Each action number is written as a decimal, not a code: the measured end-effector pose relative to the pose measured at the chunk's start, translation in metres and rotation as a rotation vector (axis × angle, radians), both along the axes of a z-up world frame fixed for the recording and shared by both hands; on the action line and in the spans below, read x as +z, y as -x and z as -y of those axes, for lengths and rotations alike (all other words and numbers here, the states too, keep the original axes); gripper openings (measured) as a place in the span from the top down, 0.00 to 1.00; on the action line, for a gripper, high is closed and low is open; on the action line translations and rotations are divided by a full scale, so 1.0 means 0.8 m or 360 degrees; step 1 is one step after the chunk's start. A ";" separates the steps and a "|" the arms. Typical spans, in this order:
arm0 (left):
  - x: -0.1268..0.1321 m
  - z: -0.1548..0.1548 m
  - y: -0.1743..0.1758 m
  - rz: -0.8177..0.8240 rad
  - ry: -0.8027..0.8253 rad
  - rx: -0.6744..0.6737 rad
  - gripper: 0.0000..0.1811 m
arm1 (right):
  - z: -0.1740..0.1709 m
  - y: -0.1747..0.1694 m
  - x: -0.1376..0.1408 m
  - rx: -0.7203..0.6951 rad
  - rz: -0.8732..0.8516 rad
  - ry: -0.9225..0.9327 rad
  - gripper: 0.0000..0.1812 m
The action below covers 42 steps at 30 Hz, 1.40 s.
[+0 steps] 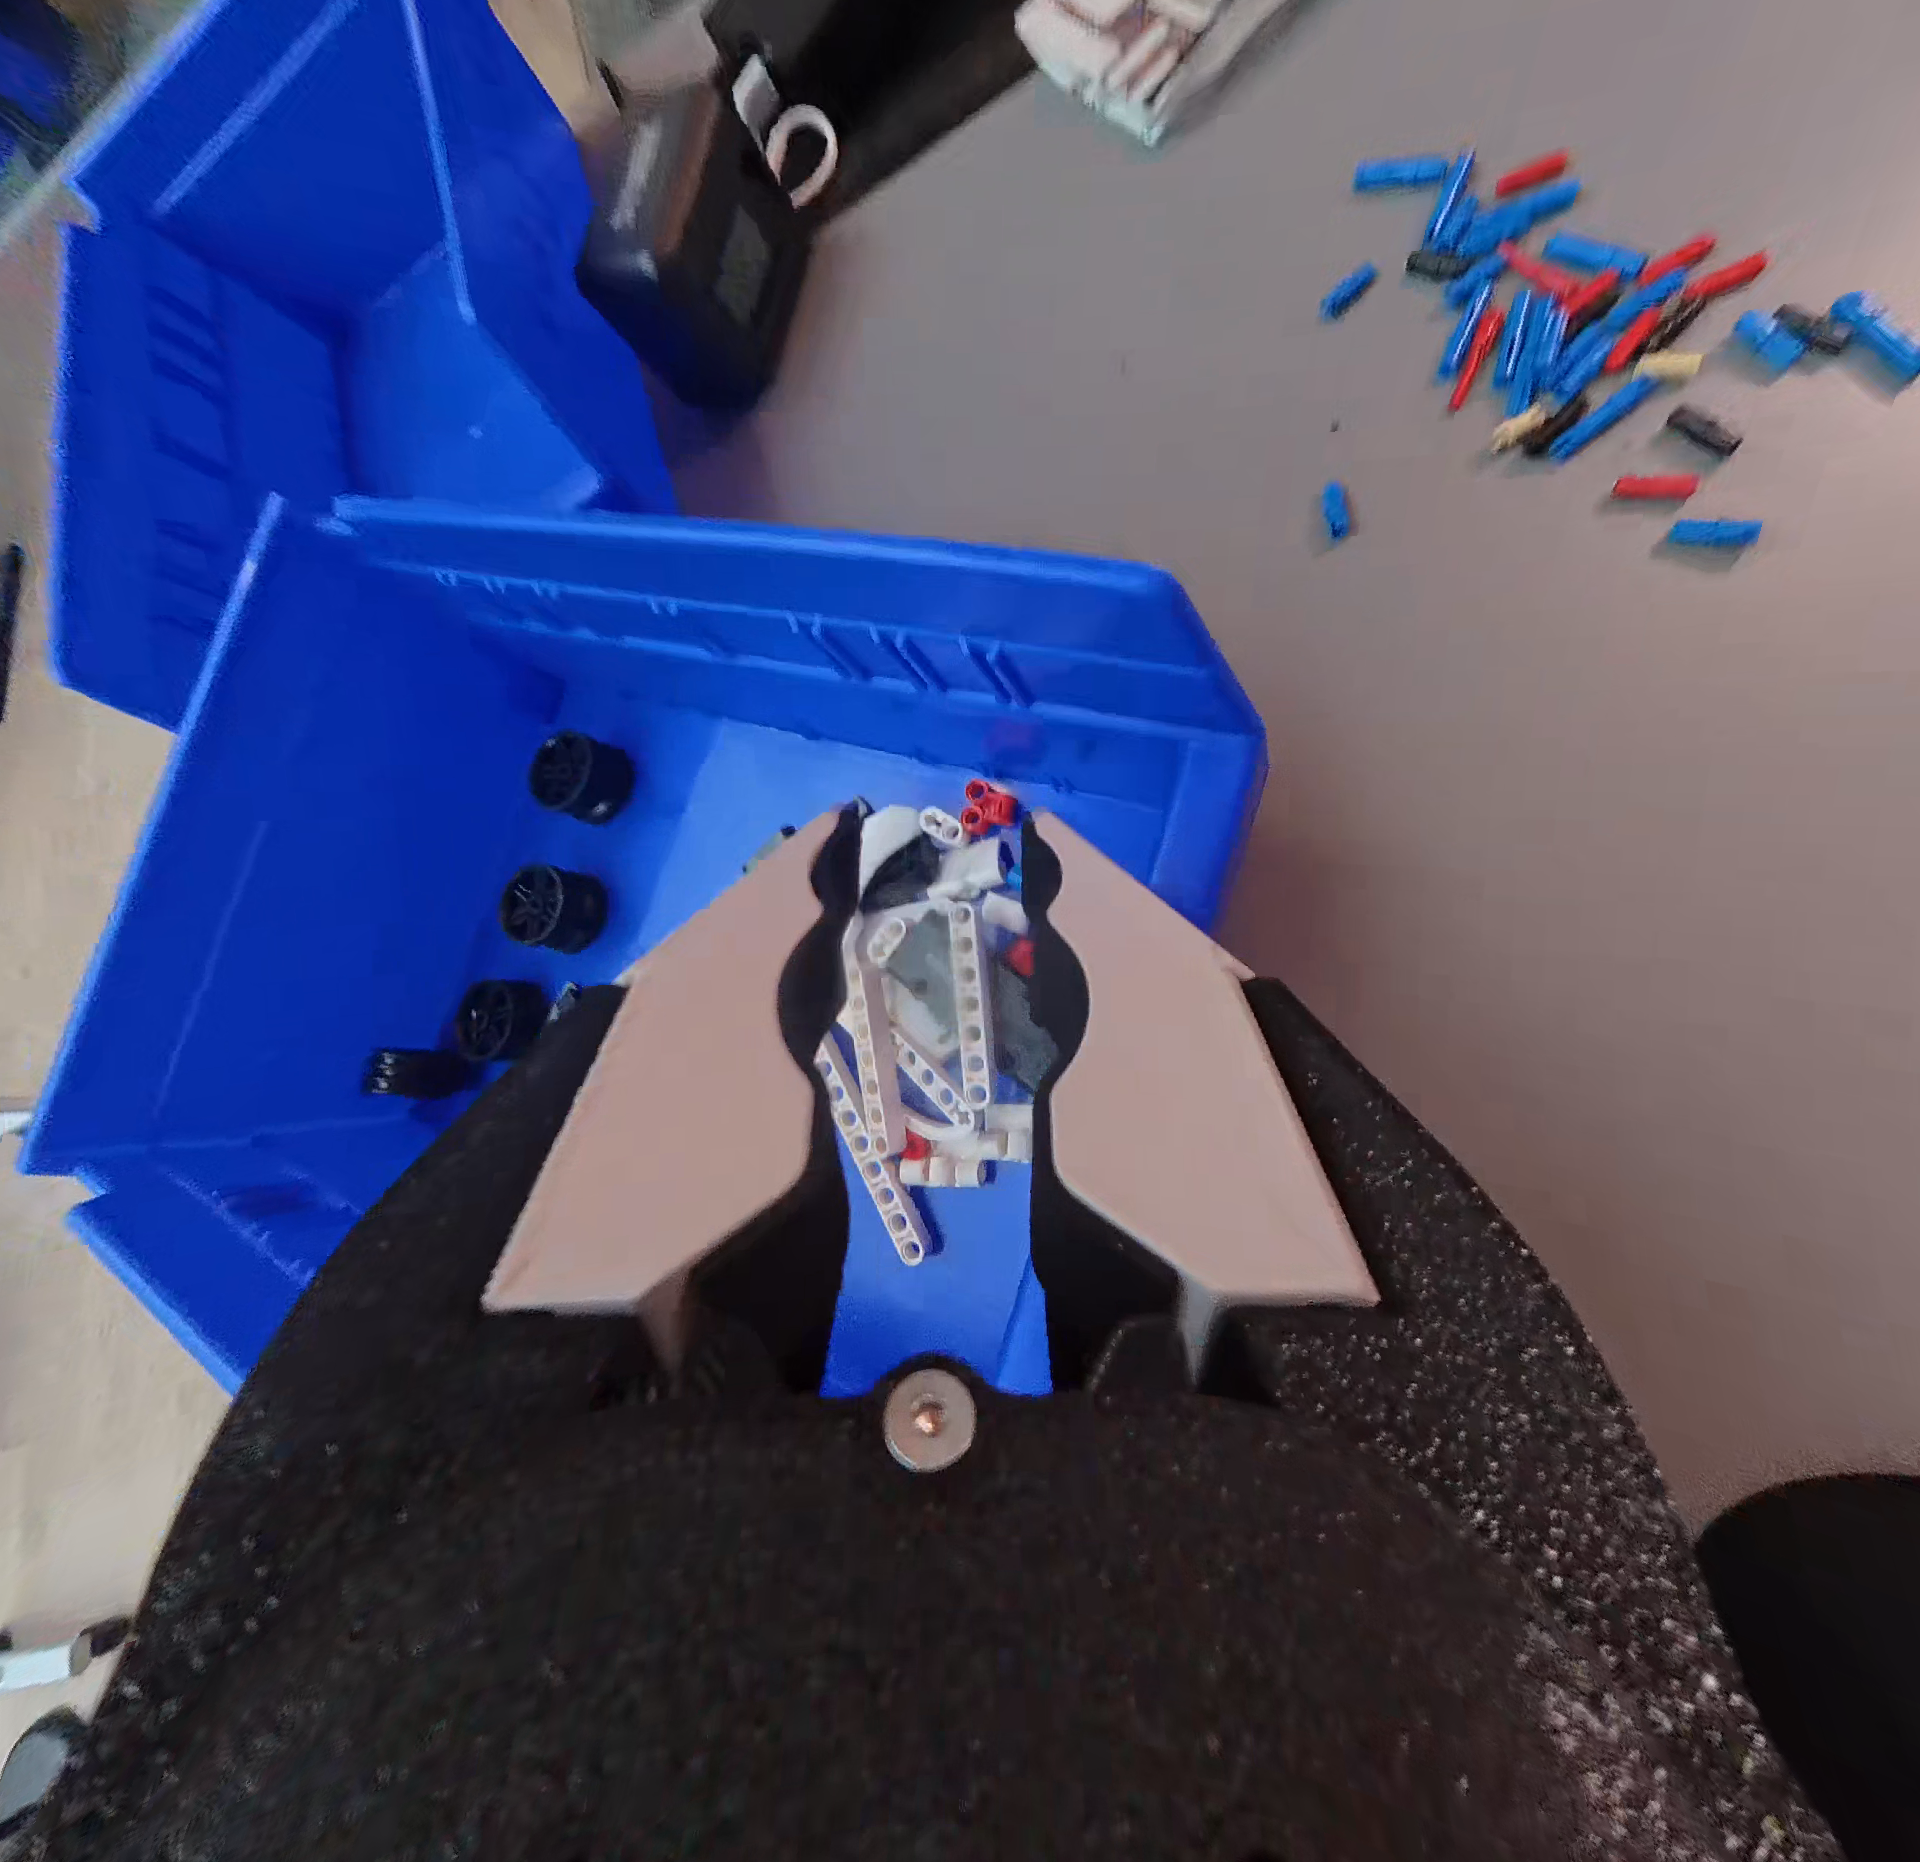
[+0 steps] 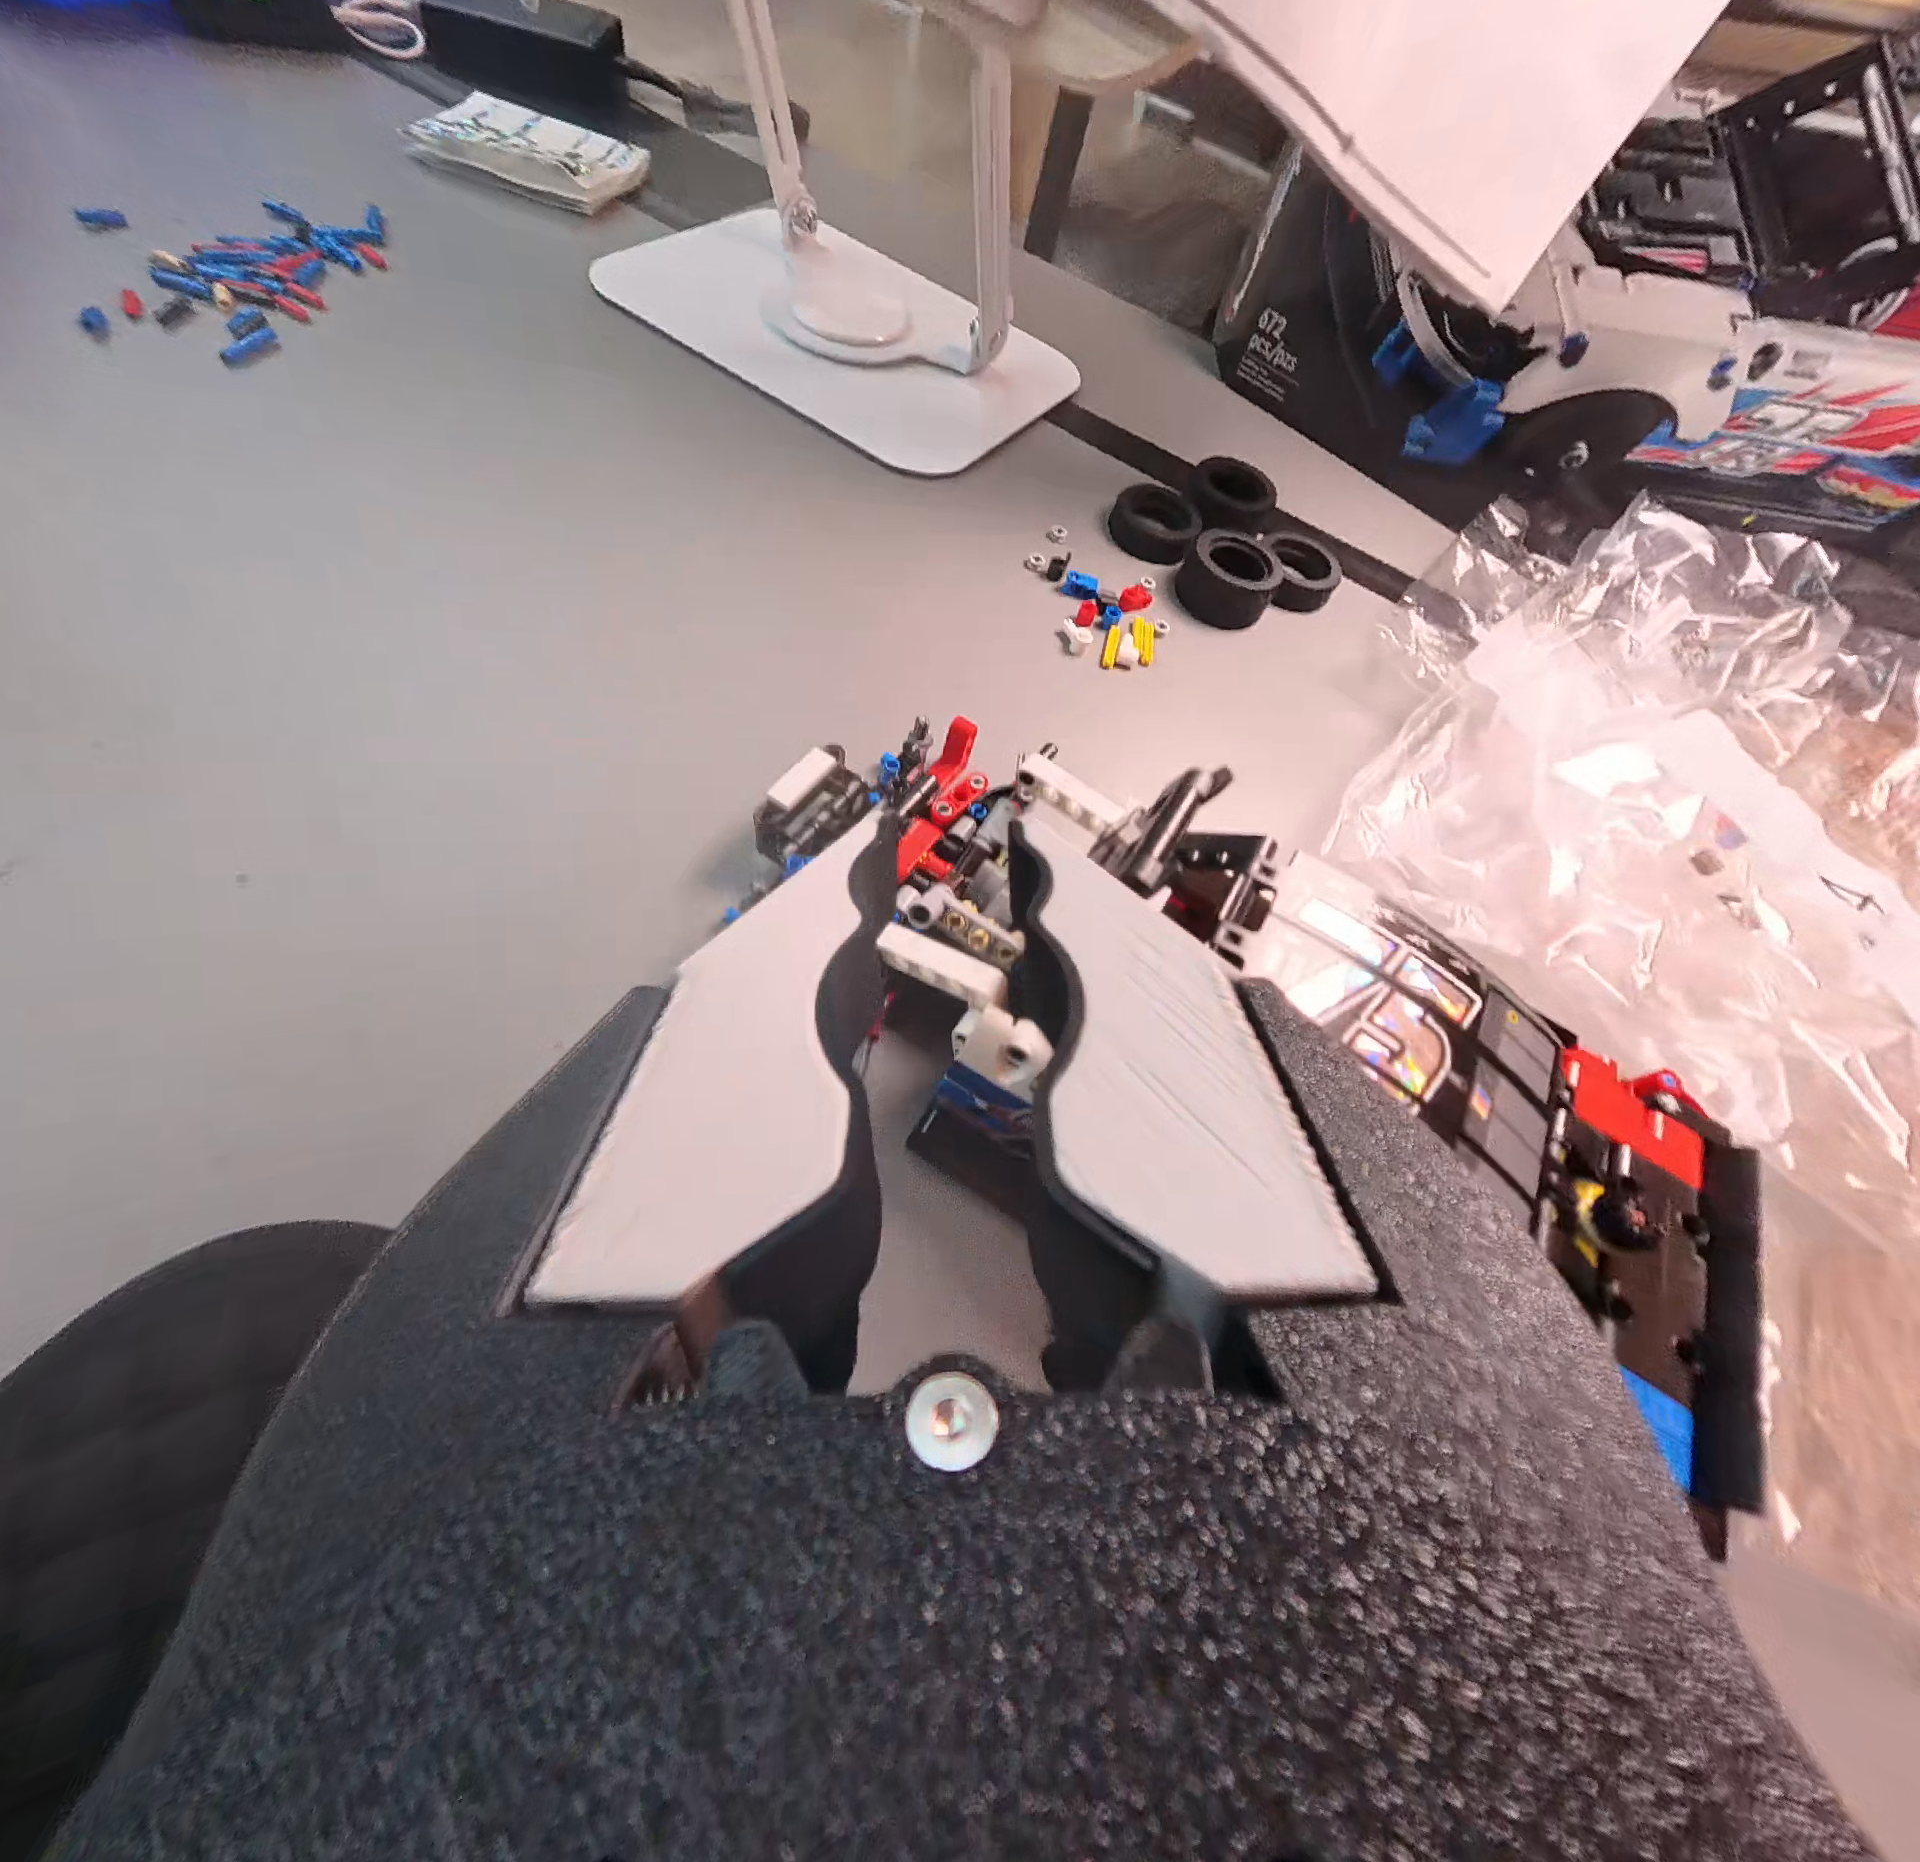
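Note:
In the left wrist view my left gripper (image 1: 940, 823) is open and hangs over a blue bin (image 1: 727, 565). Straight below it in the bin lies a heap of white holed beams (image 1: 971, 991) with small red and grey parts. Three black wheel hubs (image 1: 577, 773) lie at the bin's left. In the right wrist view my right gripper (image 2: 951, 827) is nearly closed around a partly built brick car frame (image 2: 956, 939) of white, red and grey parts on the grey table. A black and red panel section (image 2: 1507, 1085) extends to the right of it.
A second blue bin (image 1: 312, 202) stands behind the first. Loose blue, red and black pins (image 1: 1558, 295) lie scattered on the table; they also show in the right wrist view (image 2: 239, 274). Black tyres (image 2: 1226, 545), small parts (image 2: 1107, 612), a white lamp base (image 2: 831, 337), clear bags (image 2: 1662, 773) and a printed box (image 2: 1662, 378) surround the frame.

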State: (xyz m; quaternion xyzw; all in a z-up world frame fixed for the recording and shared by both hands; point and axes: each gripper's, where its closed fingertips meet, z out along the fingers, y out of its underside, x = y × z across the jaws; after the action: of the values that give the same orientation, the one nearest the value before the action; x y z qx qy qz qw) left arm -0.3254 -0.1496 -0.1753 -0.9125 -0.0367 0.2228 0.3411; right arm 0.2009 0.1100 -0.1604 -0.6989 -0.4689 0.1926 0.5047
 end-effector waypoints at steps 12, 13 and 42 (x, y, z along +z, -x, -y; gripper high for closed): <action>0.143 -0.074 -0.191 0.0399 -0.1424 -0.0738 0.53 | 0.032 0.059 0.017 0.0095 -0.0390 -0.0074 0.79; 0.140 -0.080 -0.203 0.0441 -0.1447 -0.0777 0.55 | 0.037 0.069 0.018 0.0129 -0.0407 -0.0080 0.77; 0.174 -0.452 -0.127 0.0126 -0.1377 -0.0436 0.84 | -0.096 0.274 0.129 -0.0100 -0.0836 -0.0068 0.75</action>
State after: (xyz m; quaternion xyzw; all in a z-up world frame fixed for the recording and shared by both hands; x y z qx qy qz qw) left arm -0.2239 0.2122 -0.0363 -0.6904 -0.0184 0.1047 0.7156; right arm -0.0185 0.1867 -0.0571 -0.6283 -0.3038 0.3417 0.6294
